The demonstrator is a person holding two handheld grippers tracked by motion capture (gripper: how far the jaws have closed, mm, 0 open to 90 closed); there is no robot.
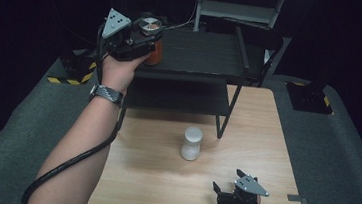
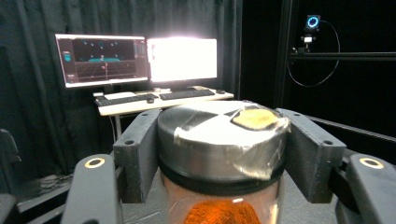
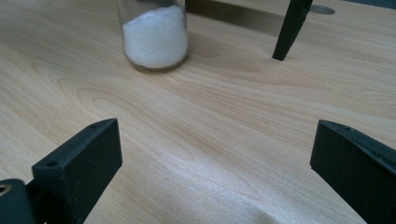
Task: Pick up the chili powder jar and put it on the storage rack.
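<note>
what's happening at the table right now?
A person is working with two handheld grippers. The left gripper is raised over the black shelf rack at the far side, jaws shut on a jar of orange powder with a metal lid. The right gripper rests low near the table's front edge, jaws open and holding nothing. A jar of white powder stands upright mid-table, untouched.

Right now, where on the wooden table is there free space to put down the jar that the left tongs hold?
The wooden table is bare left of the white jar, and between that jar and the right tongs. The right side is bare too. It is crowded at the far edge, where the black shelf stands.
</note>
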